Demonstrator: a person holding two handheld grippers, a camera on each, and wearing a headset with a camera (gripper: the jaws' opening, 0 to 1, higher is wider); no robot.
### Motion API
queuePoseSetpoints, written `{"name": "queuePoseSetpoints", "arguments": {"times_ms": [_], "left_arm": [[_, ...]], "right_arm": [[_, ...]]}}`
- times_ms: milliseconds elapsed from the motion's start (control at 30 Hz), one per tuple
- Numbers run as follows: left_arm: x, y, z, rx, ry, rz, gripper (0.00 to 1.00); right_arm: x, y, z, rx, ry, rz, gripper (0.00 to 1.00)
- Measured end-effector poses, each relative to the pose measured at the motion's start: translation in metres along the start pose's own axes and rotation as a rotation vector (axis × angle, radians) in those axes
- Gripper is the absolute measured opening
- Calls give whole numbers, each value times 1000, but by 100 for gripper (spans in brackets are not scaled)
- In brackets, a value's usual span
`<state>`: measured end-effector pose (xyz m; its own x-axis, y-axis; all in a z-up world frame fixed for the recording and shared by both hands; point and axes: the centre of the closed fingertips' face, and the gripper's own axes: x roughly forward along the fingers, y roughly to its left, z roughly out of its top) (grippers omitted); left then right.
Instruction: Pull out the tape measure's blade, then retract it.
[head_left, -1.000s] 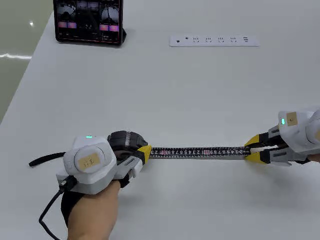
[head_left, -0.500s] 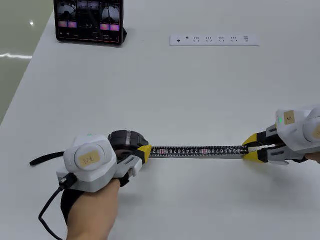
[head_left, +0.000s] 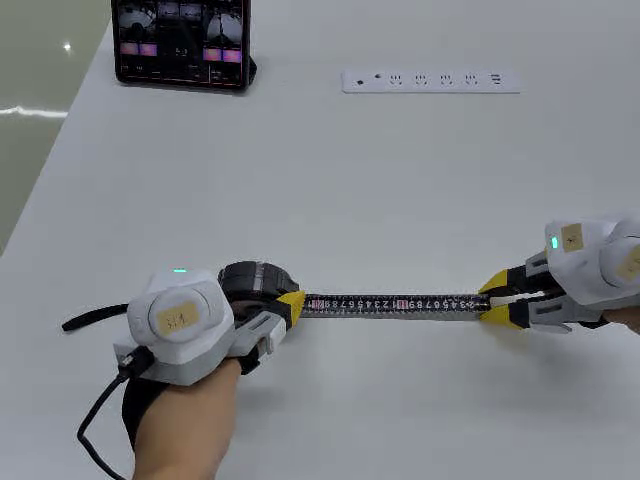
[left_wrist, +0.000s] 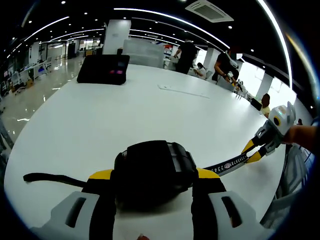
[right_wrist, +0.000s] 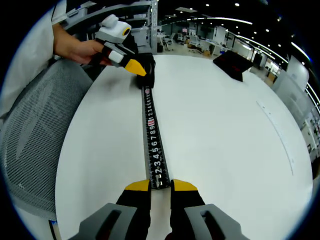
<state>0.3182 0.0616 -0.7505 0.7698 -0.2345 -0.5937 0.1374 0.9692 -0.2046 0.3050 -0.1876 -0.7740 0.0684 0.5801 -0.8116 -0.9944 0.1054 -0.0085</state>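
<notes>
**Blade stretched flat between my two grippers**

My left gripper (head_left: 278, 315) is clamped around the tape measure (head_left: 255, 282), a rounded, chunky black housing with a matte, rubbery look. The yellow-tipped jaws press its two sides, and it sits on the smooth white table (head_left: 350, 180) just in front of my hand. A thin black strap (head_left: 90, 318) trails from the housing across the tabletop on the far side from the blade.

The blade (head_left: 395, 303) runs out of the housing as a narrow, straight dark ribbon printed with pale numerals and a few red marks. It lies low along the table.

My right gripper (head_left: 497, 299) has its jaws drawn narrow, pinching the blade's free end between the yellow tips.

Well apart at the table's far edge lie a flat white power strip (head_left: 430, 81) and a dark, glossy propped-up screen (head_left: 180, 42) with lit panels.
</notes>
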Motion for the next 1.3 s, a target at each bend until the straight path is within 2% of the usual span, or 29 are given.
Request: {"name": "queuePoseSetpoints", "arguments": {"times_ms": [1300], "left_arm": [[-1, 2, 0, -36, -13, -29, 57]], "right_arm": [[37, 6, 54, -1, -94, 50, 11]]}}
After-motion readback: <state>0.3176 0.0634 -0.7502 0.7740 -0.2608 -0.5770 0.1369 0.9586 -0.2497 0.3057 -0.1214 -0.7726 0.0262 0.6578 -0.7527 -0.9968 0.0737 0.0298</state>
